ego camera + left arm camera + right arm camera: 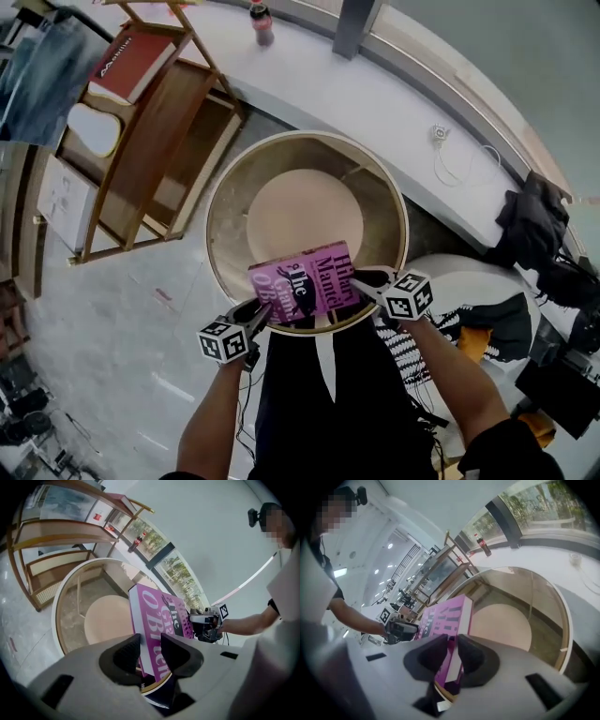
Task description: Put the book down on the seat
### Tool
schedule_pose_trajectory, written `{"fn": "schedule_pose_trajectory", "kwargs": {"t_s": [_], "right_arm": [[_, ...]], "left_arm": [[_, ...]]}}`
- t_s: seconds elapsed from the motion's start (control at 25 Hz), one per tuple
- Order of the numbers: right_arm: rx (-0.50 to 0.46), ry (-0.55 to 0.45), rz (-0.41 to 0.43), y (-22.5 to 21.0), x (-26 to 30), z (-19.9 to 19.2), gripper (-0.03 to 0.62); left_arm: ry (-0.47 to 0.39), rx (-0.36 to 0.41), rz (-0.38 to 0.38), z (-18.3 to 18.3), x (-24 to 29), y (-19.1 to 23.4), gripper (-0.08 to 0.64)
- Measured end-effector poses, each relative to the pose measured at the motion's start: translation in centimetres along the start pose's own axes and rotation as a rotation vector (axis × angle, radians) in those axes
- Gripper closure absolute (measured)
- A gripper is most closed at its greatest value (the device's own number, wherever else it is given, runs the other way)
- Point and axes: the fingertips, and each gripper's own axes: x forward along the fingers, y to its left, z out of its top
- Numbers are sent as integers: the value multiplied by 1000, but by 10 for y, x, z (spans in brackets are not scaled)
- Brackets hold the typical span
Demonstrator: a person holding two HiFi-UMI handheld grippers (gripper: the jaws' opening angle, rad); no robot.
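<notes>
Fingers [126, 656] of the left gripper [150, 651] are clamped on the near edge of a magenta book [159, 620], one pad against its white side and the other on the printed cover. Across from it, the right gripper [451, 653] has its own fingers [471, 656] closed on the opposite edge of the same book [445, 620], so the volume is pinched between the two tools. From the head view the left gripper [253, 319] holds the book's left end and the right gripper [367, 279] its right end, each with a marker cube just behind it, and the book [302, 283] hangs cover-up and roughly level, slightly skewed, over the near rim of a round chair [225, 187]. It is held up by the grippers and does not lie on the seat. Just beyond it sits the circular beige seat [305, 211], ringed by the chair's curved tan wall. Farther left stands a wooden shelf unit [159, 141] carrying a red book [131, 61] on its upper level. Beyond the chair a curved white bench [328, 89] runs beneath the windows, with a dark cola bottle [262, 23] upright on it and a white cable [455, 159] lying farther right. Dark garments [534, 220] are heaped at the bench's right end.
</notes>
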Motion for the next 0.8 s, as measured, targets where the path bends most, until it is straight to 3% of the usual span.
{"fn": "schedule_pose_trajectory", "kwargs": {"t_s": [0.32, 0.56, 0.8], "right_arm": [[-108, -160, -2, 81, -62, 106, 512], [-336, -277, 2, 138, -113, 202, 512], [-491, -466, -27, 213, -189, 263, 514]], "left_arm": [[-139, 101, -4, 83, -78, -69, 411], [-285, 203, 10, 164, -127, -122, 414], [-436, 315, 1, 218, -190, -195, 414]]}}
